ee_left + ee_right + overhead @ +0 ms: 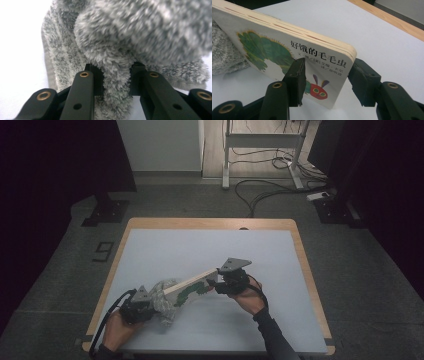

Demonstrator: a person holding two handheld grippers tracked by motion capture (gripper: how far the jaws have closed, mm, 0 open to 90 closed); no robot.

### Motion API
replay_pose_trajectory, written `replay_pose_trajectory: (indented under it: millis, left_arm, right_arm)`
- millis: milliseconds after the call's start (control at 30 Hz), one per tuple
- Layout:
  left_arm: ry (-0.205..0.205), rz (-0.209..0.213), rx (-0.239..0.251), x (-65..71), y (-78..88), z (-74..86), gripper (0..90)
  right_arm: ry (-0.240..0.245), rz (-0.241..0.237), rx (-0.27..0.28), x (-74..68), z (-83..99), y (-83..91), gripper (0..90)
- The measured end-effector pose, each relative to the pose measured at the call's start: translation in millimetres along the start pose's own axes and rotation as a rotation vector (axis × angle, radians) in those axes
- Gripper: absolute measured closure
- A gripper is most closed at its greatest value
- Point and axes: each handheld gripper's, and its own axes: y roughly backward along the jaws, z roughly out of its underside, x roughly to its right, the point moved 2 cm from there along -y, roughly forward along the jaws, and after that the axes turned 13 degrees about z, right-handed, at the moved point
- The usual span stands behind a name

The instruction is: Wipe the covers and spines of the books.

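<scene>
A thick board book (192, 284) with a green caterpillar on its cover (287, 50) is held tilted on edge above the white table top (200, 247). My right gripper (216, 282) (327, 75) is shut on the book's near corner, one jaw on the cover and one behind. A fluffy grey cloth (164, 301) (150, 30) lies bunched at the book's far end (224, 57). My left gripper (151, 302) (116, 75) is shut on a fold of that cloth. Whether cloth and book touch is unclear.
The white top sits on a wooden table whose edge (210, 223) shows at the back and sides. Behind the table, cables (260, 192) and a metal stand (260, 140) are on the floor. Dark curtains hang at both sides.
</scene>
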Motion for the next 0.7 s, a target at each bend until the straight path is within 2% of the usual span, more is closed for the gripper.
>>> replay_pose_trajectory:
  millis: [233, 433, 700]
  left_arm:
    - [0.007, -0.03, 0.044, -6.2, 29.0, -5.6, 71.5]
    - [0.015, -0.068, 0.063, -13.6, 53.1, -13.3, 71.2]
    - [0.031, -0.114, 0.088, -29.4, 80.4, -24.9, 71.1]
  right_arm:
    - [-0.004, -0.003, 0.003, 0.2, 0.3, -0.4, 46.8]
    - [-0.004, -0.006, 0.003, 0.5, 0.5, -0.3, 46.8]
    - [-0.002, -0.005, 0.0, 0.5, 0.3, -0.3, 46.7]
